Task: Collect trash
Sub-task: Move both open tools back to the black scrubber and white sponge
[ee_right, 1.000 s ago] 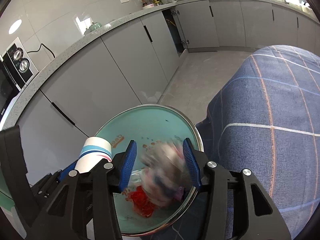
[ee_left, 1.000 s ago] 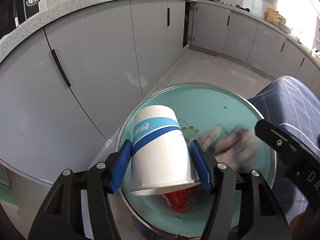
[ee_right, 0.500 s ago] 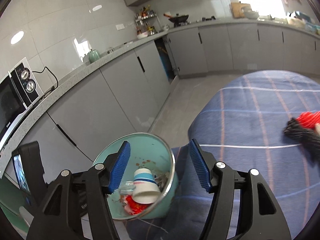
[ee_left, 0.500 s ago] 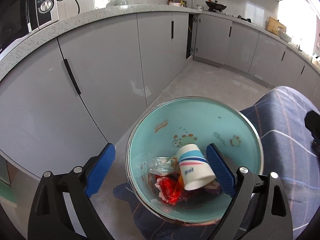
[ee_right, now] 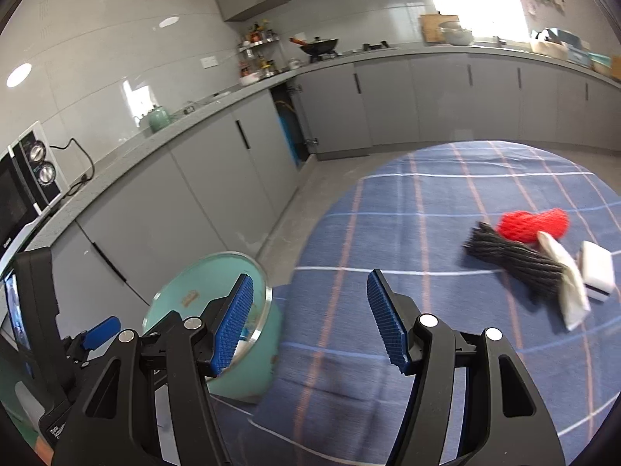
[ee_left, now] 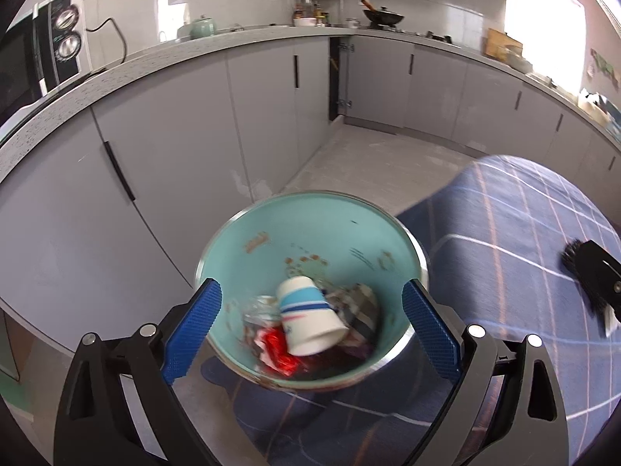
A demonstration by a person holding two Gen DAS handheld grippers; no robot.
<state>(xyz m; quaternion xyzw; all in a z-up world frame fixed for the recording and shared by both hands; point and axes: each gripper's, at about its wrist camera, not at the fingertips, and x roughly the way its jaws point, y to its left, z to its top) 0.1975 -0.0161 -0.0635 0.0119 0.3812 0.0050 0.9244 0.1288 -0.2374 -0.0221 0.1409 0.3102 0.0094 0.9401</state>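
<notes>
1. A second ago the left tool (ee_left: pixel 310 334) pinched the paper cup (ee_left: pixel 308 320) above the teal bin (ee_left: pixel 417 268); the cup now lies on its side inside the bin, on top of a red wrapper (ee_left: pixel 277 351) and other scraps. The tool's jaws stand spread wide with nothing between the pads
2. A second ago the right tool (ee_right: pixel 310 320) held a crumpled piece over the bin; its jaws are now spread and empty, and the view has swung from the bin toward the table (ee_right: pixel 407 233) with the blue checked cloth
3. Judgement: two items are deposited, and collection is not complete. A red mesh sleeve (ee_right: pixel 533 225), a black mesh sleeve (ee_right: pixel 512 260), a white paper piece (ee_right: pixel 564 275) and a white block (ee_right: pixel 597 272) remain together on the table, well apart from the bin
4. Motion blur softens the bin contents; the scraps under the cup cannot be identified. In the right view, the tool's left finger covers part of the bin, hiding its contents. The left view shows only a dark edge of the table items, cut off at the right
</notes>
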